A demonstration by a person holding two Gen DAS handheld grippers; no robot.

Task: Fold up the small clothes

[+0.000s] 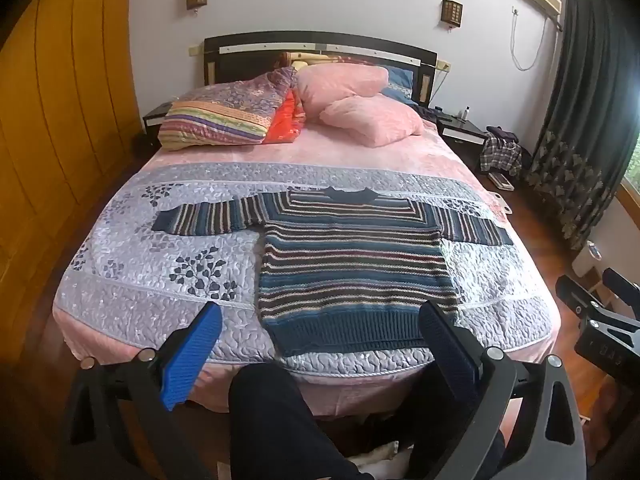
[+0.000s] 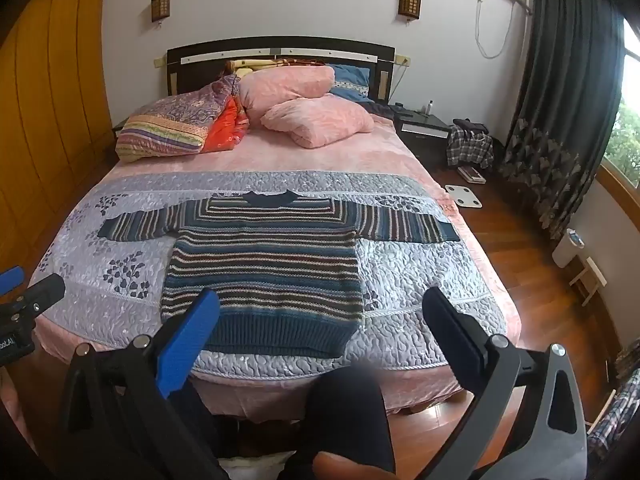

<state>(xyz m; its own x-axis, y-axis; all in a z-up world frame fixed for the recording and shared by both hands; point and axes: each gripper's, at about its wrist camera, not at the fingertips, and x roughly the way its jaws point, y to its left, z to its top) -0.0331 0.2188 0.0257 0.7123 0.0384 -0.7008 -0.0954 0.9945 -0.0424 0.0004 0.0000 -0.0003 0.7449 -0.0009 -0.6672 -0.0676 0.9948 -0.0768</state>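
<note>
Both tools are spread wide and grasp nothing. The left gripper [image 1: 320, 344] hangs short of the foot of the bed [image 1: 120, 340], its fingers framing the hem at six o'clock; the right gripper [image 2: 324, 332] is held the same way, level with it.

The striped sweater [image 1: 348, 268] lies flat on the quilt [image 1: 132, 256], collar at twelve o'clock, one sleeve out toward nine, the other toward three.

The fold has probably not begun. A good start would be to pinch each sleeve near its cuff, not mid-sleeve. The knit looks thick and stretchy, so lift it, don't drag it, and lay it straight across the chest.
</note>
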